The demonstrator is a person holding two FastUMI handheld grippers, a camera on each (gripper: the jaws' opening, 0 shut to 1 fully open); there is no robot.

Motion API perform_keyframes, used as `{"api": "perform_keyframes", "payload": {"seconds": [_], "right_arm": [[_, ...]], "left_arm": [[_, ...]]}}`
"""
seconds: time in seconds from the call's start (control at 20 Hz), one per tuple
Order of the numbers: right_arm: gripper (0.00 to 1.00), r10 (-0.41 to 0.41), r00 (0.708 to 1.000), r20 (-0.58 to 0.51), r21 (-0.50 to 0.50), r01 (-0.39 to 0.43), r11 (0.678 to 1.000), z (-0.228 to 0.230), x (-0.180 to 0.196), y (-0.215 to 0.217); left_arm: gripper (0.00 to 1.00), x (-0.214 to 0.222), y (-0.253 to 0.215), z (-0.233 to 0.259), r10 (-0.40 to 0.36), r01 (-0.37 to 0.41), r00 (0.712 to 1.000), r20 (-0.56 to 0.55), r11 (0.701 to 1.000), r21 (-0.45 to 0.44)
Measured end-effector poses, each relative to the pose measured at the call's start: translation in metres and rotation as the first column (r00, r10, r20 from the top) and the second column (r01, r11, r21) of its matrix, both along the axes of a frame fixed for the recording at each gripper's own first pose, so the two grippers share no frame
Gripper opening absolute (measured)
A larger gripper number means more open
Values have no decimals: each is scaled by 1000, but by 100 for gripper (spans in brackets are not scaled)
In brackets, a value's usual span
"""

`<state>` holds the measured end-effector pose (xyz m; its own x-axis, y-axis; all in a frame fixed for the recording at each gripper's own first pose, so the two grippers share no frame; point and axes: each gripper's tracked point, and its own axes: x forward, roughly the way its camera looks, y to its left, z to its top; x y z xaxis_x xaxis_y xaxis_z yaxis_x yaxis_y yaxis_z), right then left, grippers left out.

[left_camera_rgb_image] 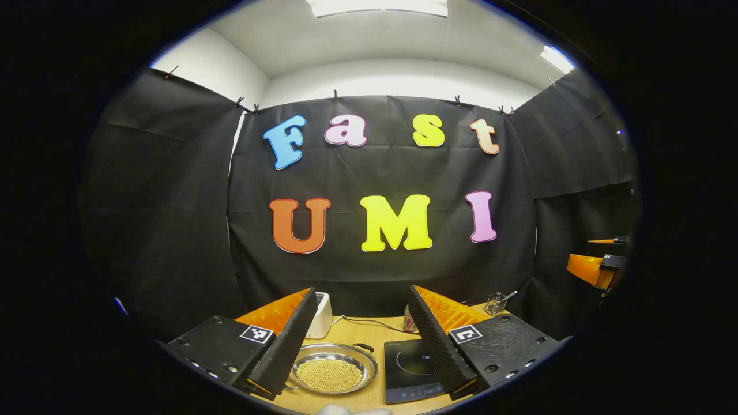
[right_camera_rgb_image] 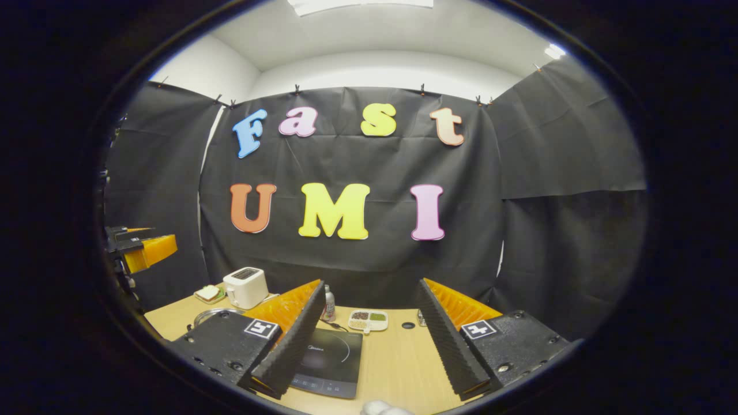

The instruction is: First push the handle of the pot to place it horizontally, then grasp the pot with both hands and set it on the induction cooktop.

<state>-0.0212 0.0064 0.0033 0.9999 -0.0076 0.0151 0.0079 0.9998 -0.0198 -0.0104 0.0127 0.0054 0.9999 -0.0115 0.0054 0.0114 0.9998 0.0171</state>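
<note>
So far nothing is done: your left hand-held gripper (left_camera_rgb_image: 357,346) and right hand-held gripper (right_camera_rgb_image: 369,340) both hang above the worktop (right_camera_rgb_image: 398,363), fingers spread apart and empty. The pot (left_camera_rgb_image: 333,369), with yellowish grains inside, sits on the worktop just beside the induction cooktop (left_camera_rgb_image: 410,369), to its left, not on it. Its small dark handle (left_camera_rgb_image: 363,347) points toward the back wall. Handle push, two-handed grasp and placement all remain.
</note>
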Motion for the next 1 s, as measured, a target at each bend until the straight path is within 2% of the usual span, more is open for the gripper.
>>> {"api": "perform_keyframes", "payload": {"seconds": [0.05,0.1,0.15,0.2,0.3,0.35,0.4,0.45,0.55,0.6,0.65,0.7,0.8,1.0], "right_arm": [[100,3,1000,1,-4,-3,1000,1,-1,1],[100,5,1000,3,-6,-4,1000,2,-3,3],[100,6,1000,3,-7,-6,1000,2,-5,3],[100,7,1000,1,-11,-7,1000,1,-6,4],[100,7,1000,-2,-18,-7,1000,-1,-10,4],[100,5,1000,-4,-23,-6,1000,-1,-12,3],[100,3,1000,-7,-25,-3,1000,-3,-13,2],[100,1,1000,-13,-25,-2,1000,-5,-15,2],[100,1,1000,-26,-24,-1,1000,-10,-19,1],[100,-1,999,-32,-24,0,1000,-13,-21,1],[100,-4,999,-37,-25,3,1000,-14,-23,0],[100,-10,999,-39,-26,9,1000,-15,-25,-3],[100,-17,999,-50,-27,16,1000,-20,-27,-5],[100,-34,997,-74,-28,32,999,-29,-31,-12]], "left_arm": [[84,-1,3,1,3,-3,1000,6,1000,2],[94,-1,4,1,5,-5,1000,9,1000,6],[95,-2,7,0,9,-9,1000,8,1000,8],[84,-1,4,-2,-1,1,1000,5,1000,10],[75,-4,7,-3,-5,5,1000,5,1000,13],[63,-4,5,-4,-16,16,1000,6,1000,8],[63,-5,4,-6,-19,20,1000,-4,1000,3],[68,-5,7,-7,-17,17,1000,-5,1000,-1],[36,-5,5,-12,-36,35,999,-18,999,-9],[16,-5,7,-15,-30,30,999,-29,999,-11],[6,-6,4,-20,-49,48,998,-46,999,-21],[0,-2,-2,-29,-80,78,994,-73,996,-38],[0,-3,-15,-50,-155,145,977,-148,986,-77],[0,-4,-3,-95,-147,131,953,-266,989,-74]]}}
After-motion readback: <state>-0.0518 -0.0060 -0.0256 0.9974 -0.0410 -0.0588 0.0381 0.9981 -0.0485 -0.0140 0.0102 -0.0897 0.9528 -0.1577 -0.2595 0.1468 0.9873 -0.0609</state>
